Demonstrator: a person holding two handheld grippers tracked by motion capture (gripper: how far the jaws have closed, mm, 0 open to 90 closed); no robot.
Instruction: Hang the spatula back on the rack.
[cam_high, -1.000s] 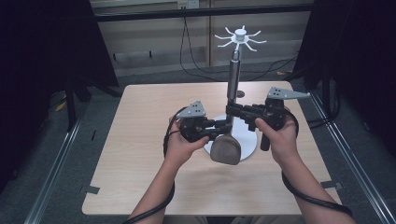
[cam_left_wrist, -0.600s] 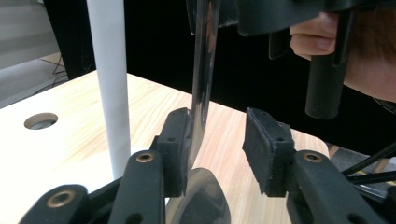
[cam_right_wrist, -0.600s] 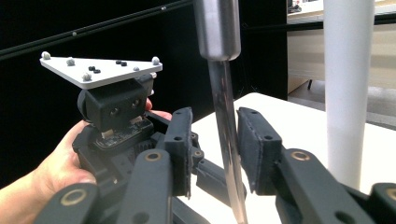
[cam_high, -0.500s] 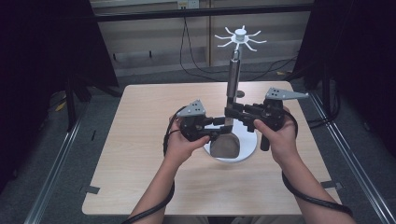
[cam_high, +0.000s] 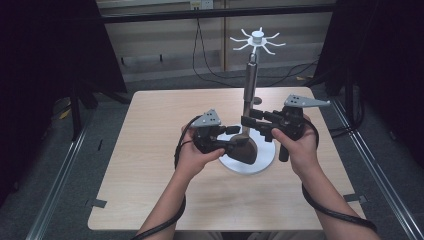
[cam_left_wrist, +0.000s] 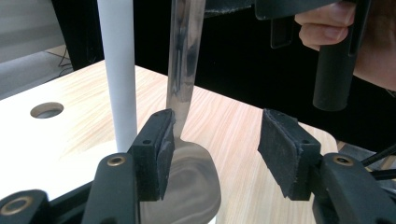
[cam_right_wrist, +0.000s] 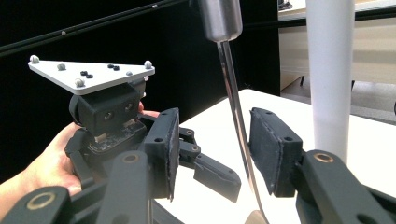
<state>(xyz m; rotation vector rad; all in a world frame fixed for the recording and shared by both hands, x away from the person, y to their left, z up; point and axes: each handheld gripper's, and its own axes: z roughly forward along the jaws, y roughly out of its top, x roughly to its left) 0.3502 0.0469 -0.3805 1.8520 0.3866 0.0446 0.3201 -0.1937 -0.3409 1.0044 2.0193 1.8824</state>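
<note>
Metal spatula (cam_left_wrist: 184, 93) hangs upright beside white stand pole (cam_left_wrist: 117, 70) over table (cam_high: 150, 150); left tongs (cam_left_wrist: 215, 144) open, one pad touching its neck; right tongs (cam_right_wrist: 212, 144) open astride stem; advise squaring pads before closing

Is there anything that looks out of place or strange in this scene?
Nothing is spilled or broken. One thing is unusual: a metal spatula stands almost upright beside the white stand's pole, its blade on the stand's base. Both the left gripper and the right gripper are open around its shaft.
</note>
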